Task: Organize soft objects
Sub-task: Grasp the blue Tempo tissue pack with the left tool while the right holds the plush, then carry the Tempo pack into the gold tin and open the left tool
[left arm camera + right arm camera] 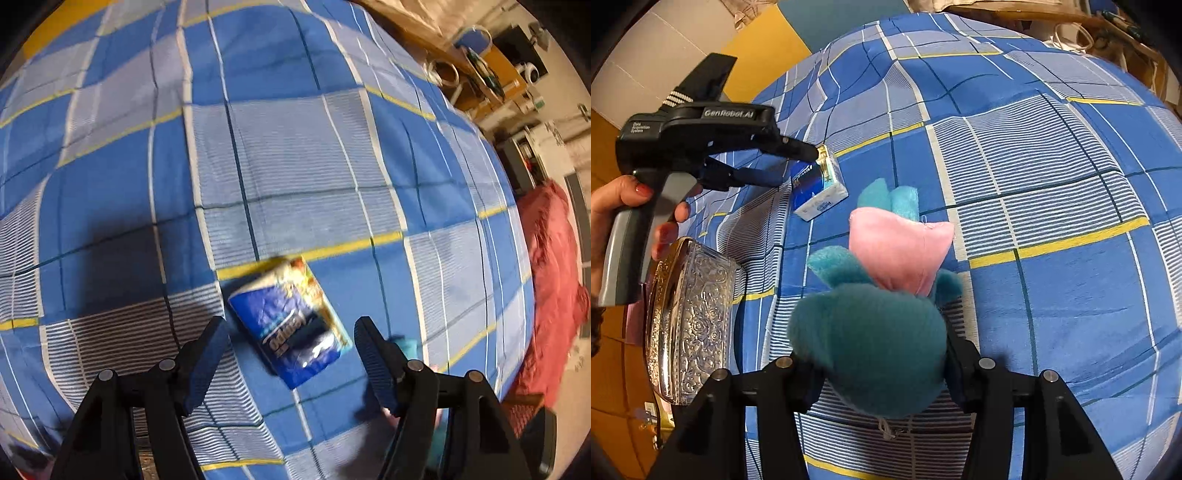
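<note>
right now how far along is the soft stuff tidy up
Nothing looks put away yet. In hand: the right hand-held gripper is shut on the teal and pink plush toy. The left hand-held gripper hangs open over the tissue pack, which lies loose on the checked bedsheet. Both need placing.

My bed cover [280,155] is a blue plaid: solid blue squares, grey-white finely striped squares, crossed by yellow, white and dark teal lines. The tissue pack [291,325] is dark blue with a white end and a yellow-orange printed edge. My plush toy [871,332] is teal with a pink belly and lighter blue tips. The embossed box [690,317] is silver with a gold rim and a rose-and-scroll pattern. A red blanket [550,280] hangs beside the bed.
</note>
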`<action>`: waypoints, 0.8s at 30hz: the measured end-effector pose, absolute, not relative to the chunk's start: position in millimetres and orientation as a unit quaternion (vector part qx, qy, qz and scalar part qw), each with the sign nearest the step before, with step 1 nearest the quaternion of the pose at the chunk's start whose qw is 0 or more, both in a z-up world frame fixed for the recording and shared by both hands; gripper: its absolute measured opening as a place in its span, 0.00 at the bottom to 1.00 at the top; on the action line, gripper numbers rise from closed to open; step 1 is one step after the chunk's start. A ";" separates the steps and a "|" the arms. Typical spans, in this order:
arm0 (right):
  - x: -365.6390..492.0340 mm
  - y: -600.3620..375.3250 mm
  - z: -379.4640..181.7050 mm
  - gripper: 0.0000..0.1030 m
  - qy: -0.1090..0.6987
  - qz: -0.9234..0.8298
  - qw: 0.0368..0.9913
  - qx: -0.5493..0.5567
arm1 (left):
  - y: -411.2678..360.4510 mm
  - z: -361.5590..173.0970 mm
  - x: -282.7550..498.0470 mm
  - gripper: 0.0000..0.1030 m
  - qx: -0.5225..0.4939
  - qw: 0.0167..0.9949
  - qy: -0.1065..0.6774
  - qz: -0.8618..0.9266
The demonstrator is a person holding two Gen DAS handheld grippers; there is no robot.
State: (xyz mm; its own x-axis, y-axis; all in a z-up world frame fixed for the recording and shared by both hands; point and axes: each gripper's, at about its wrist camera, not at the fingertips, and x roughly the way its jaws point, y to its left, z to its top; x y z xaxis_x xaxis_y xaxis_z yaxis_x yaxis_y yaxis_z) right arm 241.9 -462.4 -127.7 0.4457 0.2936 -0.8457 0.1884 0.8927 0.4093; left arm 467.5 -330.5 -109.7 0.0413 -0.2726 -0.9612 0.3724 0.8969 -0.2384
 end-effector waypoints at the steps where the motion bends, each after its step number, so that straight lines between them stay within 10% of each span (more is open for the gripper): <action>1: 242.2 -462.6 -127.9 0.53 0.525 0.031 0.819 0.228 | -332.1 -110.1 465.4 0.74 0.033 0.722 0.653 -0.224; 24: 241.7 -454.9 -128.9 0.53 0.524 0.006 0.835 0.170 | -349.8 -134.3 422.5 0.59 0.026 0.752 0.638 -0.164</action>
State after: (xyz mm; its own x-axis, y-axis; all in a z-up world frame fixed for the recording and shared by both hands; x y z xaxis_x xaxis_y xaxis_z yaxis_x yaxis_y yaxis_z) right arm 241.7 -454.9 -128.9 0.4511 0.1892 -0.8722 0.1677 0.9419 0.2911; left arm 422.5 -349.8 -134.3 0.1322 -0.2141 -0.9678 0.2793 0.9449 -0.1709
